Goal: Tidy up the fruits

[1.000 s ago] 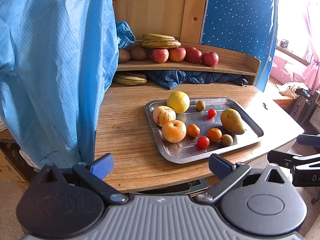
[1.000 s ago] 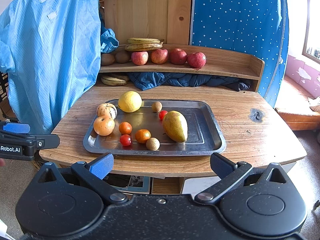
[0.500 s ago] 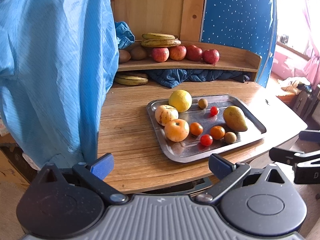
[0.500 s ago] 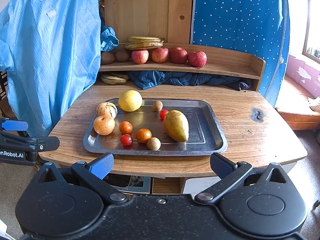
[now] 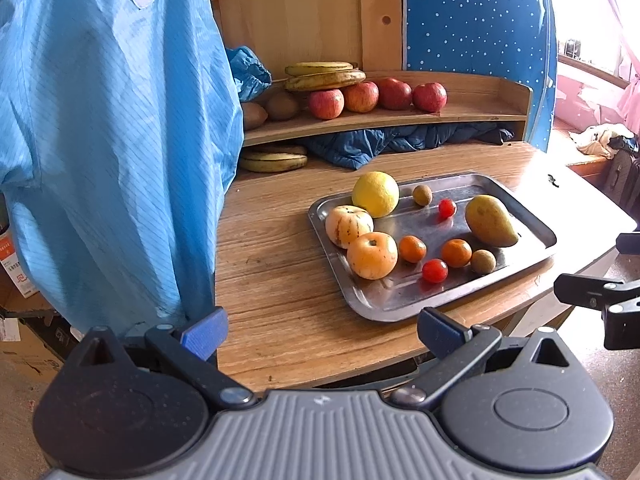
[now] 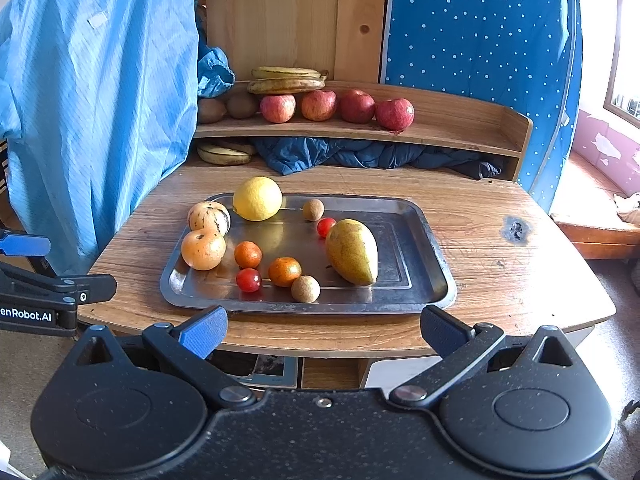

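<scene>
The sorting seems hardly begun, judging from how the fruit lies. On the wooden table (image 6: 480, 216) stands a metal tray (image 6: 416, 240) that holds 10 loose pieces: a yellow citrus (image 6: 257, 198) at the far left, 2 pale striped round fruits (image 6: 203, 249) on the left side touching each other, 2 small oranges (image 6: 284, 271) near the middle, 2 cherry tomatoes (image 6: 248, 279), 2 small brown round fruits (image 6: 305, 289), and a large pear (image 6: 352, 251) lying on its side toward the right. On the raised shelf (image 6: 460, 128) at the far side some fruit stands already in groups: 4 red apples (image 6: 357, 106) in a row, bananas (image 6: 285, 80) behind them on the left, and kiwis (image 6: 241, 105) at the left end; more bananas lie under the shelf. So I judge that these groups are finished and everything on the tray is left to do. The left gripper (image 5: 322, 326) hovers before the near left edge of the table, its fingers spread wide and holding nothing. The right gripper (image 6: 323, 328) hangs before the near edge, facing the tray, also wide open and empty. Neither touches any fruit.
</scene>
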Motion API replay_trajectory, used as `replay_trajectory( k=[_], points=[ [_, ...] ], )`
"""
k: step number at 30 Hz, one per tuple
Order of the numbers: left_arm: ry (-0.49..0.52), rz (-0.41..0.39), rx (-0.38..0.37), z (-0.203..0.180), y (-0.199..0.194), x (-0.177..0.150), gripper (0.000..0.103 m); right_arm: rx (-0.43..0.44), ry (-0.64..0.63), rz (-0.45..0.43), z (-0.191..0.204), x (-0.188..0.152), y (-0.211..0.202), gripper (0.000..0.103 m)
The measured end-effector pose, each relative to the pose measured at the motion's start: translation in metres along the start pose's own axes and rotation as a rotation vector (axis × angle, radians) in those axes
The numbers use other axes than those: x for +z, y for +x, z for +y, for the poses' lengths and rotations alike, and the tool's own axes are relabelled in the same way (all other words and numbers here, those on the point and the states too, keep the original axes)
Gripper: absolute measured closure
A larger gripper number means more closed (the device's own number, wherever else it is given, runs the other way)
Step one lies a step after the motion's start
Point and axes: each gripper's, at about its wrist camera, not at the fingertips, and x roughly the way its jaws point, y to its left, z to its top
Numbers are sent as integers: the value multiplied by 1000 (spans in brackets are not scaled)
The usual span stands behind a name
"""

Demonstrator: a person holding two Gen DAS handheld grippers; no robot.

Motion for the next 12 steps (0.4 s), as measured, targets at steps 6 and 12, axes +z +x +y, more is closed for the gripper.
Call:
replay_trajectory(
  k=[6, 12],
  points=[
    [4, 4, -13, 1, 7, 3, 0, -14, 6, 9, 1, 2, 6, 1],
    [10, 11, -28, 3, 15, 5, 0, -18, 5, 22, 2, 6, 14, 1]
  ],
)
